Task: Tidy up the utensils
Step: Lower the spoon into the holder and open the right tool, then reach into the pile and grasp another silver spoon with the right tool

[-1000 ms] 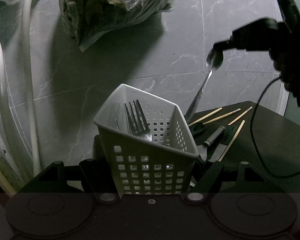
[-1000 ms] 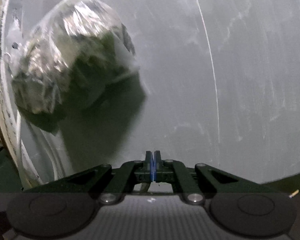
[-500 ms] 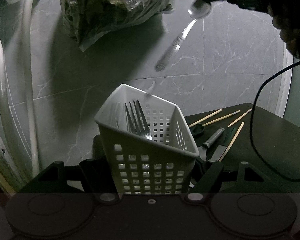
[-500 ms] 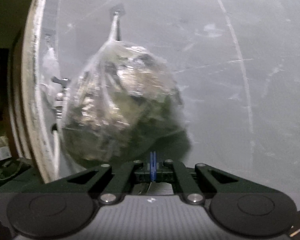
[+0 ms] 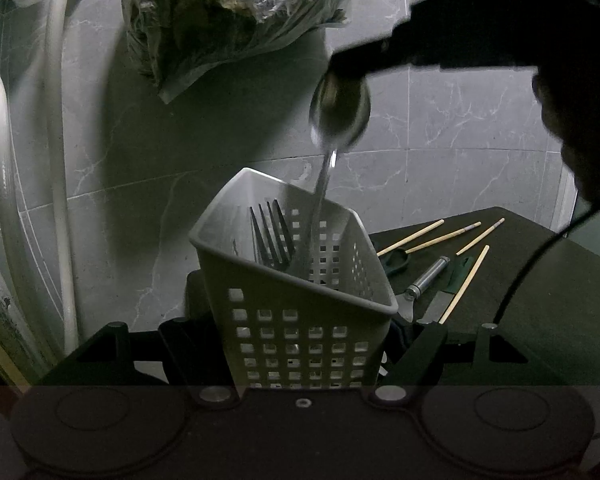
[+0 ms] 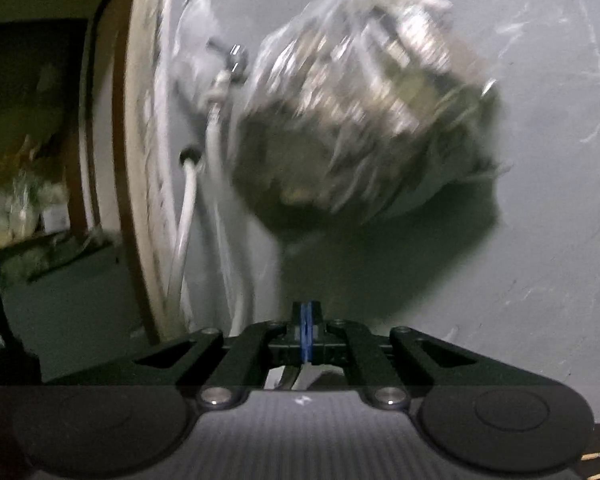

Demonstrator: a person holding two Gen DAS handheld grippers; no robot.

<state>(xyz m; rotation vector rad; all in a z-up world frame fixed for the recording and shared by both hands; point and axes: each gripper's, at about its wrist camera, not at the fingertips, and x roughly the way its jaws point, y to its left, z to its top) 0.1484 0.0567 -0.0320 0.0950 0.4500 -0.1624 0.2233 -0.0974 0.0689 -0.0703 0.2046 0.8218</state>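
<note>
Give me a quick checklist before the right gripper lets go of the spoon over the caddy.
1. Right gripper shut on the spoon at its bowl: ok.
2. Spoon handle inside the white caddy, next to the fork: ok.
3. Handle tip resting on the caddy bottom: cannot tell, hidden by the wall.
4. Left gripper clamped on the caddy's sides: ok.
5. Caddy upright: not ok, it tilts toward the camera.
6. Chopsticks and knife on the dark table not yet sorted: ok, four chopsticks are visible.
</note>
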